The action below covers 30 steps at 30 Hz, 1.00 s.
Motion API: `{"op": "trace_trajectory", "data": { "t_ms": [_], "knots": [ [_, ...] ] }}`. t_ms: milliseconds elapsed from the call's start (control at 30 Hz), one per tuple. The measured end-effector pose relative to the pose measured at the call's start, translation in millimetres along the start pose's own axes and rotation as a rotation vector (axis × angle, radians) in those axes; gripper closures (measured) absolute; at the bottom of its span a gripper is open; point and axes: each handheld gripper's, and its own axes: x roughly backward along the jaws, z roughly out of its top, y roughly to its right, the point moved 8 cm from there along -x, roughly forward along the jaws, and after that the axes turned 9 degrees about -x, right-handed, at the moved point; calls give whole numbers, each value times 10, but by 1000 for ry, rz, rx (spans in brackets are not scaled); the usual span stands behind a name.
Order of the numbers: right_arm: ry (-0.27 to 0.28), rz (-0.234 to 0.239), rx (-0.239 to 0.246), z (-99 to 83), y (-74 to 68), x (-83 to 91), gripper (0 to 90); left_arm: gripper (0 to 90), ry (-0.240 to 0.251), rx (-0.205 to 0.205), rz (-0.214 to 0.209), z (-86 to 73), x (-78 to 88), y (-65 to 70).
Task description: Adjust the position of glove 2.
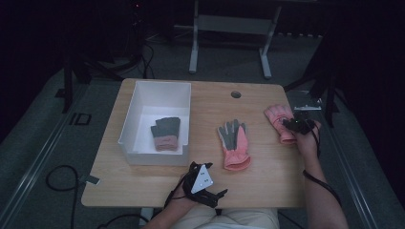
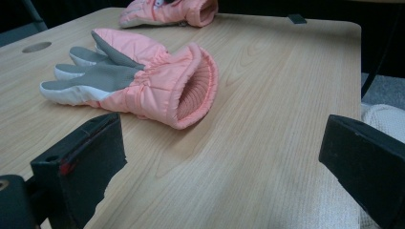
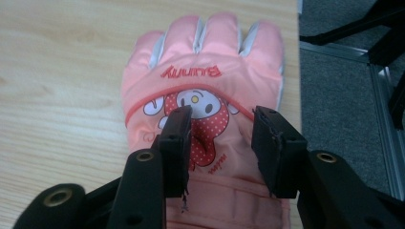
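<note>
At the left of the table [image 1: 143,181], a white bin [image 1: 138,102] is seen with one grey-and-pink glove [image 1: 165,133] already in it, and the left hand-held gripper [image 1: 203,183] is held released at the near edge, nothing between its jaws. In the middle, a pink glove [image 1: 234,145] lies palm up. At the right edge the pink cartoon glove [image 3: 205,90] is straddled by the right hand-held gripper [image 3: 222,138], part-open and not yet clenched; a grasp seems in hand, so closing on its back and lifting is judged next.
</note>
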Motion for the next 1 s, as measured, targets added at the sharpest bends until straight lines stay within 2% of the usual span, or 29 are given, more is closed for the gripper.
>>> {"op": "trace_trajectory", "data": {
  "t_ms": [133,167,200,233,300,400,500,633,667,733,800,833,867,900,933,967,1000],
  "knots": [
    [2,-4,17,-30,-6,-49,614,15,-1,0,-1,0,-1,2],
    [4,-3,19,-33,-7,-61,653,15,-1,0,-1,0,-1,3],
    [-2,-9,25,-30,-24,-69,737,15,0,0,-2,1,0,5],
    [-2,-9,25,-30,-24,-69,737,15,0,0,-2,1,0,5],
    [-15,-20,34,-24,-51,-77,812,15,1,-1,-2,3,1,5],
    [-48,-33,-15,5,-61,-72,860,15,1,1,-2,5,2,2],
    [-51,-37,-33,38,-60,-43,877,15,3,0,-1,7,5,1],
    [-28,-34,-62,100,-91,93,882,15,4,1,2,10,12,-5],
    [-9,-40,-72,128,-118,199,884,15,6,2,4,12,13,-13],
    [-7,-37,-75,133,-133,238,884,15,6,2,5,12,13,-13],
    [14,-29,-68,145,-217,408,885,15,5,2,5,14,17,-13],
    [14,-29,-68,145,-217,408,885,15,5,2,5,14,17,-13],
    [23,-31,-51,145,-276,509,885,15,4,-1,8,17,21,-17],
    [23,-31,-51,145,-276,509,885,15,4,-1,8,17,21,-17],
    [29,-33,-51,125,-329,615,886,15,6,-1,11,21,27,-22],
    [29,-33,-51,125,-329,615,886,15,6,-1,11,21,27,-22],
    [38,-23,-60,91,-380,733,886,15,6,-1,16,23,33,-31]
  ]
}}
